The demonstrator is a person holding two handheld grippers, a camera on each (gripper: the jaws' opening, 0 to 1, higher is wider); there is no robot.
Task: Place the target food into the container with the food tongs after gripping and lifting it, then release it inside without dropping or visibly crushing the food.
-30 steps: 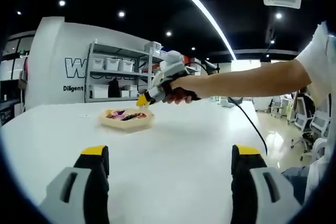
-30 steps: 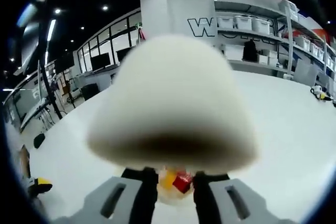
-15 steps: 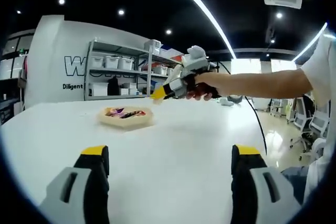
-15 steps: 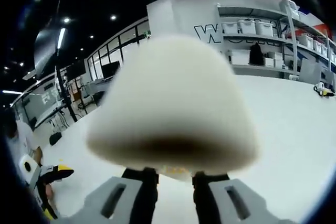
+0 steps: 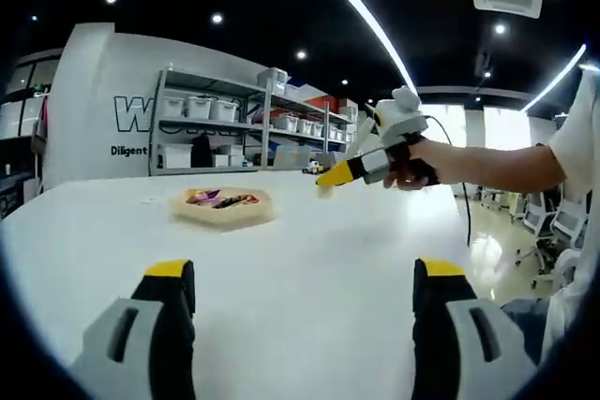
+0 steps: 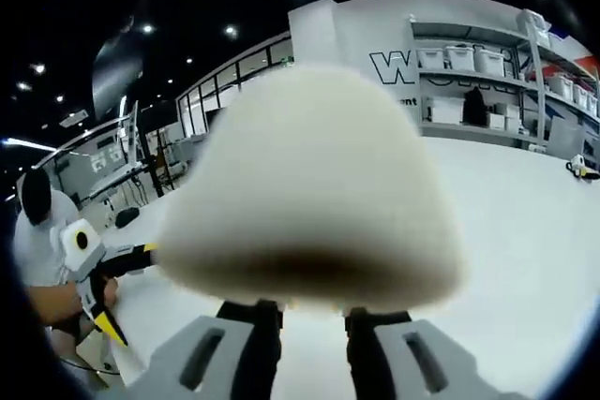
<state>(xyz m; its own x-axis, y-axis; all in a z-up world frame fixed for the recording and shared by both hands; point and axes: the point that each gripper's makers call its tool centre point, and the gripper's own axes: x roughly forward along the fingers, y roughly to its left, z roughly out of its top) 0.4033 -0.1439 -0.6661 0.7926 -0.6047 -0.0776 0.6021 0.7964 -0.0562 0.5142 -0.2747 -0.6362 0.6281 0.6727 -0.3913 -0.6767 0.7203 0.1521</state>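
1. Left gripper (image 5: 300,278): its jaws stand wide apart with nothing between them, low over the bare white table (image 5: 309,231). It has no part in the carry and lies well clear of the food's path
2. Beige dish (image 5: 223,215): it sits on the table left of centre in the left gripper view and holds a few colourful bits. Whether it is the target container I cannot tell
3. Right gripper (image 5: 330,178): a hand (image 5: 408,168) holds it above the table to the right of the dish and apart from it. At its yellow tip hangs the pale food piece (image 5: 325,191), so the step in hand looks like the carry, with gripping and lifting done
4. In the right gripper view the jaws are drawn narrow, pinching the rounded white food from below, with no sign of crushing. It blocks most of what lies ahead
5. The next move calls for bringing the food low over the container, blind from this camera, then opening gently so that it settles rather than falls
6. Around: shelving with white bins (image 5: 202,128) stands far behind the table. A cable (image 5: 464,222) trails from the right gripper and could drag
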